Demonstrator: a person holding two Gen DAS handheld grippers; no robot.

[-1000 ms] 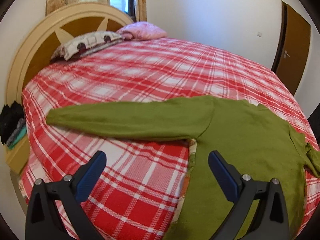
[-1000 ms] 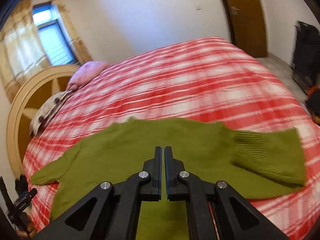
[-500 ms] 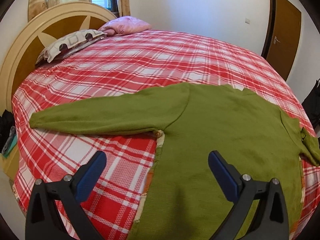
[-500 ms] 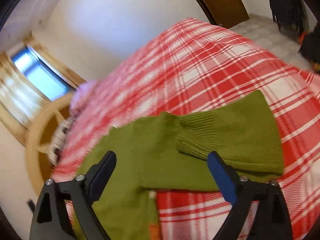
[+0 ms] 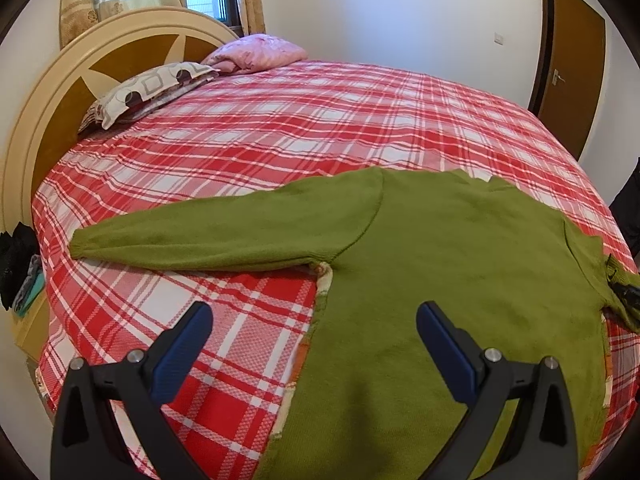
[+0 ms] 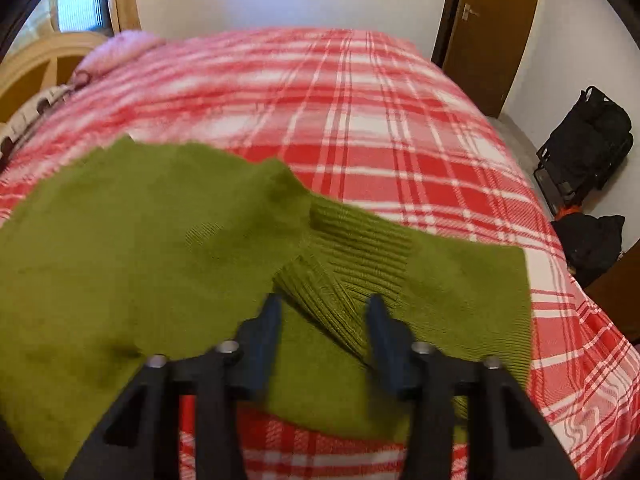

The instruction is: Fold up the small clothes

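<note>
A green knitted sweater lies flat on the red plaid bed. One long sleeve stretches out to the left. My left gripper is open and empty, just above the sweater's left side edge. In the right wrist view the sweater has its other sleeve folded in, with the ribbed cuff on top. My right gripper is partly open with the ribbed cuff between its fingers, not clamped.
A wooden headboard, a patterned pillow and a pink pillow are at the far left. A brown door and black bags stand to the right of the bed. Dark items sit by the bed's left edge.
My right gripper opened from shut, swung toward the folded sleeve, and now is narrower around the ribbed cuff. My left gripper stayed open and drifted slightly over the sweater.
</note>
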